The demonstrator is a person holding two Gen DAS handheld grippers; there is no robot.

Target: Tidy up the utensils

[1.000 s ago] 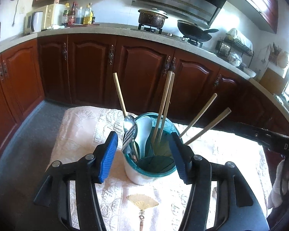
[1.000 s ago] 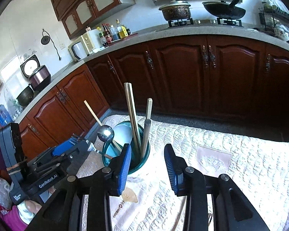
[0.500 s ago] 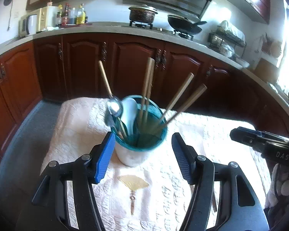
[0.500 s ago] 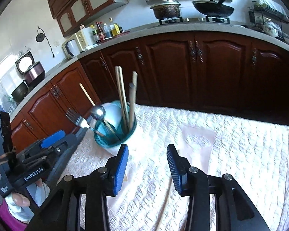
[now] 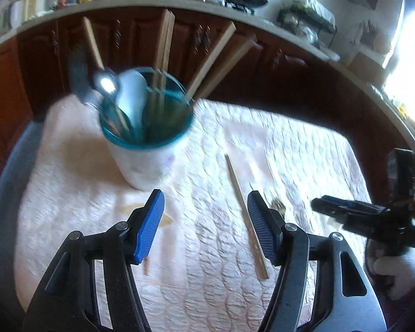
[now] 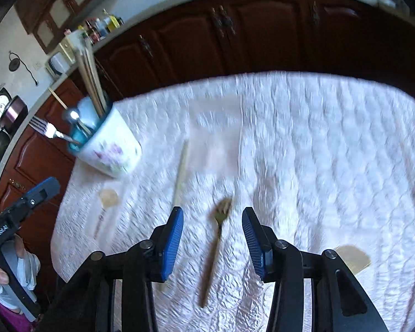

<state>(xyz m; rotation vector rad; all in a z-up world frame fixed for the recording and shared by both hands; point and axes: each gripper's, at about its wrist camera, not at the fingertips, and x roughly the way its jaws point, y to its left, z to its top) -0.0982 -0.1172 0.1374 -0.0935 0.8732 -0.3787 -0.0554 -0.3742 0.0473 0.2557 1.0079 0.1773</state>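
Note:
A white flowered cup (image 5: 146, 163) (image 6: 110, 149) with a teal inside stands on the quilted cloth. It holds several chopsticks, a spoon and a silver fork (image 6: 48, 131). One loose chopstick (image 5: 246, 215) (image 6: 179, 174) lies on the cloth to the right of the cup. A gold fork (image 6: 215, 240) (image 5: 279, 206) lies beside it. My left gripper (image 5: 204, 202) (image 6: 27, 199) is open and empty, short of the cup, its right finger over the chopstick. My right gripper (image 6: 212, 215) (image 5: 345, 213) hovers over the gold fork. Its jaws are closing, and the fork shows in the gap untouched.
The pale quilted cloth (image 6: 318, 152) covers the whole table and carries beige fan-shaped patches (image 6: 352, 258). Dark wooden cabinets (image 6: 262, 33) and a counter with pots run behind the table. A gloved hand (image 6: 11, 274) holds the left gripper at the table's left edge.
Both grippers have drawn back from the cup and sunk toward the cloth, tilting downward. The loose chopstick and the gold fork have come into view. The cup looks smaller and farther away.

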